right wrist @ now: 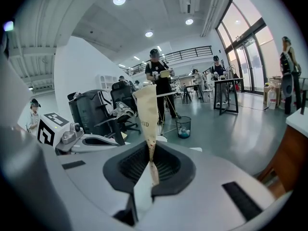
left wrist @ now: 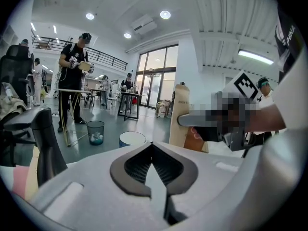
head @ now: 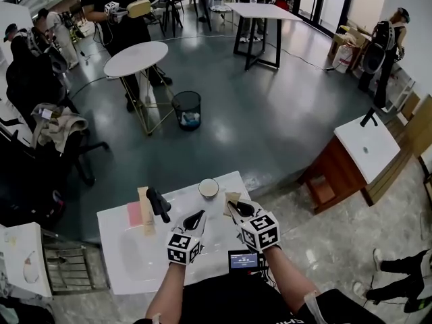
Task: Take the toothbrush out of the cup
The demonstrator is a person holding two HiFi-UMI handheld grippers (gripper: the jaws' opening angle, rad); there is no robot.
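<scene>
Pinched only by its end in the right tongs (right wrist: 150, 154), left tongs (left wrist: 153, 150) closed empty, the packet (right wrist: 147, 112) could be levered loose.

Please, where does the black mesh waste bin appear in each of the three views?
Head view: the waste bin stands a little above and left of centre.
Left gripper view: left of centre, at mid height.
Right gripper view: just right of centre.
Shared landmark: the person in black holding a tan box, near the bin.
</scene>
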